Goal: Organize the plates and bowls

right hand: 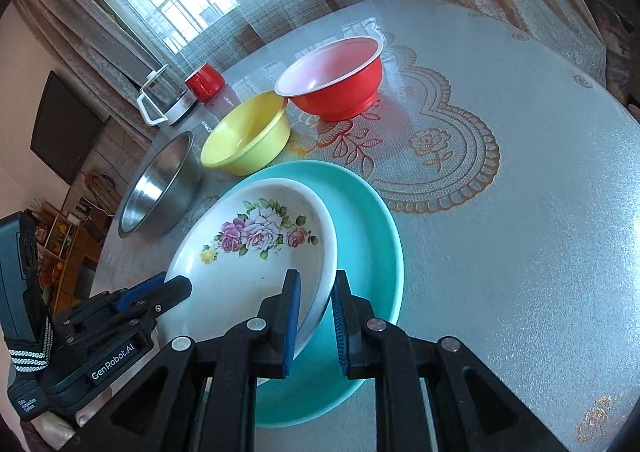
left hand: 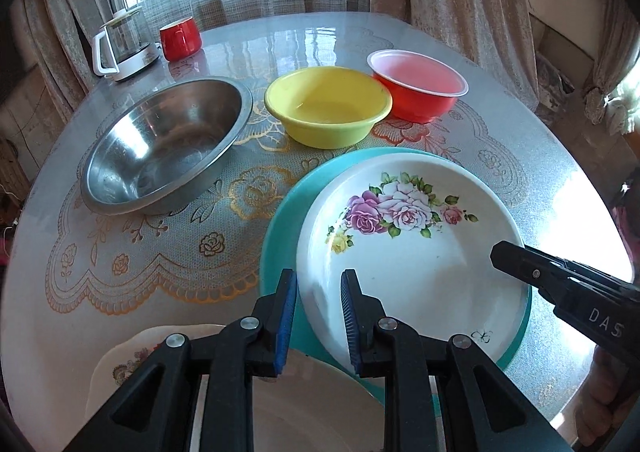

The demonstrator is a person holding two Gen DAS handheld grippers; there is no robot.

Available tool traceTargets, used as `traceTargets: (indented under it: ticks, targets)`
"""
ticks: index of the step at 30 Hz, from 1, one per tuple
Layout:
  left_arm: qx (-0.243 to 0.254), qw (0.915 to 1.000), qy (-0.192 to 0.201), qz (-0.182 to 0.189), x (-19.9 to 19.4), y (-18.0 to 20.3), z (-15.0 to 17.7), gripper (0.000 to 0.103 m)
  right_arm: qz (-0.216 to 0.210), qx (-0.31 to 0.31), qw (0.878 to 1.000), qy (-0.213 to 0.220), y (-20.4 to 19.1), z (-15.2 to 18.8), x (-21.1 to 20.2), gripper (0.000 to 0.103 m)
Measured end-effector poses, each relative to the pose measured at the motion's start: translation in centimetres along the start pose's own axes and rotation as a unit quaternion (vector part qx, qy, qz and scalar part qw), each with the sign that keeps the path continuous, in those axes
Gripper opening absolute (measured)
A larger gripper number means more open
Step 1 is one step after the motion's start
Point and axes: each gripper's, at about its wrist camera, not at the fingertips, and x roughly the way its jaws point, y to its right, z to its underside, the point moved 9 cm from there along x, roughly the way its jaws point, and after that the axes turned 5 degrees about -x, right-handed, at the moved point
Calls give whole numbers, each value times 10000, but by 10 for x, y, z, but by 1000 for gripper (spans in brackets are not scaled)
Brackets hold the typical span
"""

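A white plate with painted roses (left hand: pixel 400 252) (right hand: pixel 248 272) lies inside a larger teal plate (left hand: pixel 280 228) (right hand: pixel 372 219) on the table. My left gripper (left hand: pixel 318 276) (right hand: pixel 176 286) is shut on the floral plate's left rim, and my right gripper (right hand: pixel 316 276) (left hand: pixel 498 252) is shut on its right rim. Behind the plates stand a steel bowl (left hand: pixel 168 147) (right hand: pixel 160 187), a yellow bowl (left hand: pixel 328 103) (right hand: pixel 248 131) and a red bowl with a white inside (left hand: pixel 416 87) (right hand: pixel 336 75). A cream patterned plate (left hand: pixel 136 356) lies under the left gripper, partly hidden.
A red cup (left hand: pixel 180 37) (right hand: pixel 205 81) and a glass kettle with a white handle (left hand: pixel 124 43) (right hand: pixel 164 99) stand at the table's far left edge. The round table (left hand: pixel 360 35) (right hand: pixel 520 211) has a lace-patterned cover. Curtains and a window lie behind it.
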Motion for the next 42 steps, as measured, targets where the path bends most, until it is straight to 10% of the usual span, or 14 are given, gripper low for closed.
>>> traceTargets:
  ticks: [21, 42]
  targets:
    - [-441, 9976, 533, 43, -42, -26, 10, 35, 443, -293, 9985, -131, -3, 10, 6, 25]
    - [-2001, 9748, 911, -371, -89, -150, 67, 53, 221, -360, 9975, 569, -20, 1, -26, 39]
